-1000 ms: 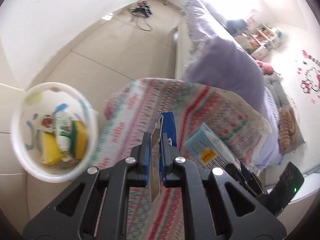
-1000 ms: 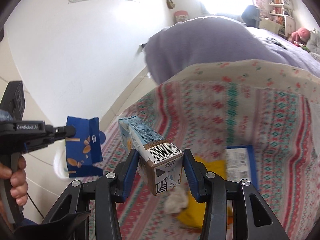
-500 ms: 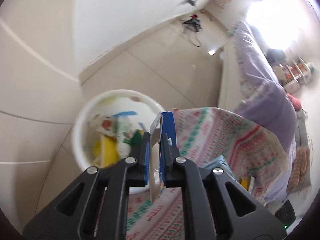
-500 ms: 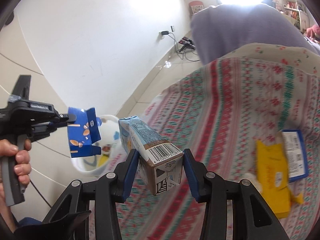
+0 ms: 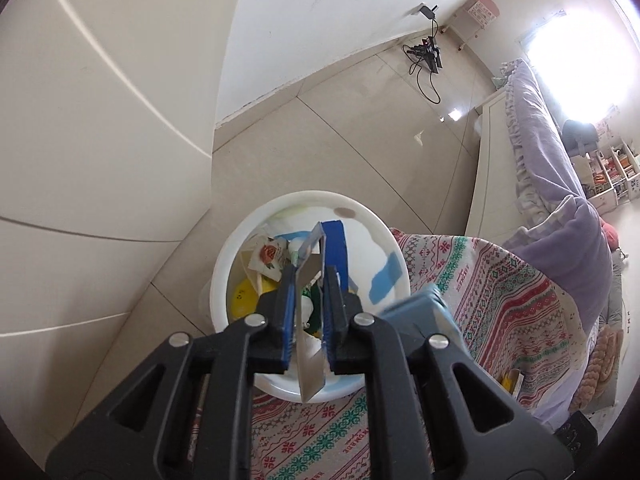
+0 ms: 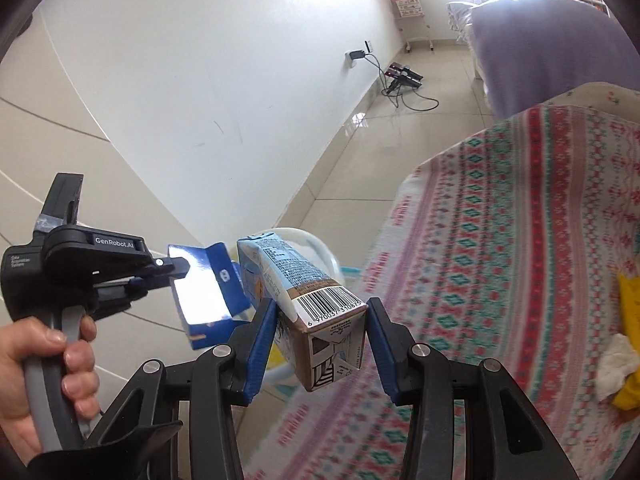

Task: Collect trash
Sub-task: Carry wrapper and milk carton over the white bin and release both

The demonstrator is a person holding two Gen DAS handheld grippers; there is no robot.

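My left gripper (image 5: 308,276) hangs over the white bin (image 5: 304,196), its jaws opening, with a flattened blue snack box (image 5: 334,244) still between the pads. The bin holds several wrappers and a yellow item. In the right wrist view the left gripper (image 6: 180,270) and a hand (image 6: 40,380) hold that blue box (image 6: 204,292) above the bin's rim (image 6: 316,244). My right gripper (image 6: 322,304) is shut on a light-blue drink carton (image 6: 304,280), barcode end towards the camera, just right of the bin. The same carton (image 5: 420,312) shows blurred in the left wrist view.
A patterned blanket (image 6: 500,240) lies to the right of the bin, with a yellow wrapper (image 6: 628,300) and a crumpled tissue (image 6: 616,364) on it. A power strip with cable (image 5: 428,52) sits on the tiled floor by the wall. A purple bed cover (image 5: 560,184) lies beyond.
My left gripper has carried the blue box from over the blanket to above the bin. My right gripper has swung left with the carton, up to the bin's edge.
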